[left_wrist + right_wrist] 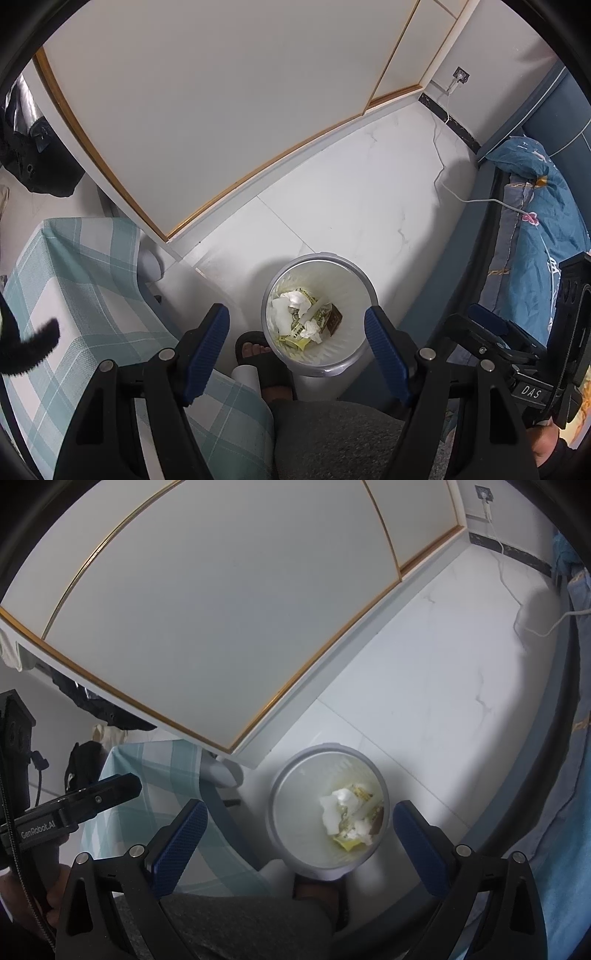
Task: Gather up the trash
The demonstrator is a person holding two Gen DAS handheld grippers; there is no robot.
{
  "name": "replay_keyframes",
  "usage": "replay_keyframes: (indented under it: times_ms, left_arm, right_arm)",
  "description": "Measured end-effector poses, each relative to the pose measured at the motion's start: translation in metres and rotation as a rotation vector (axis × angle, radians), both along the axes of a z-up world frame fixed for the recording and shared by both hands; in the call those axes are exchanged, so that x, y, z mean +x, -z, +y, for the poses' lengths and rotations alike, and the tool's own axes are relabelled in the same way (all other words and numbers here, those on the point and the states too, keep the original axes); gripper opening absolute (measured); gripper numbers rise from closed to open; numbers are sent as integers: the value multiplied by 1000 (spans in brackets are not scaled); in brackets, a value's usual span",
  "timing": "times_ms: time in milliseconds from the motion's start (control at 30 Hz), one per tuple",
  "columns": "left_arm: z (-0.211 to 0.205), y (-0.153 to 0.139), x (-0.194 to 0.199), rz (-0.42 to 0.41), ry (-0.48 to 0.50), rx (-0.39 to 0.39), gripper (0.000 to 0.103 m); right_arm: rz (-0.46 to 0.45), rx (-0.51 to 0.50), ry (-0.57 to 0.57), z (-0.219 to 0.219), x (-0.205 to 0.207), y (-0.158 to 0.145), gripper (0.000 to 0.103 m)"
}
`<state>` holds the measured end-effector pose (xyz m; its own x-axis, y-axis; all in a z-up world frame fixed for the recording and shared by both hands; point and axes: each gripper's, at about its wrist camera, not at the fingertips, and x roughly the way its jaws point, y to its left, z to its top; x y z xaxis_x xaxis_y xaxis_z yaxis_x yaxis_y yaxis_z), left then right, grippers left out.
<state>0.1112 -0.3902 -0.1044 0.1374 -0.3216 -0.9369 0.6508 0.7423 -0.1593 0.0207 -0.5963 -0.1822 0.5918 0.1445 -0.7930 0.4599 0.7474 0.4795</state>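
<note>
Bin: round grey plastic wastebasket (320, 258) stands upright on the white marble-look floor tiles (369, 192), just beside a foot in a black slide sandal (258, 354)
Trash: crumpled white tissues (291, 306), yellow wrappers and a brown packet lie at the bin's bottom
Left gripper (297, 332): blue-padded fingers spread wide, empty, above the bin
Right gripper (299, 834): fingers likewise apart, holding nothing
Bench: checked teal-and-white cloth (74, 266) covers it, left of the bin

Both claws point steeply downward, jaws spread wide with nothing between the blue pads: left claw (297, 334), right claw (300, 830). A sandalled foot (258, 352) shows near the left claw.
</note>
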Motion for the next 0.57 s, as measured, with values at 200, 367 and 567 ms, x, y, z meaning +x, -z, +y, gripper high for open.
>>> replay_keyframes:
  times_ms: [200,367,567]
  left_arm:
    - [-2,3,-1,20,10,12,73]
    - [-2,4,-2,22,16,4,73]
    - [-1,5,0,30,13,-12,73]
  right_arm:
    - [2,0,1,0,-1,1,102]
    - [1,-4,4,1,-2,1,102]
    - [11,-4,10,2,-3,3,102]
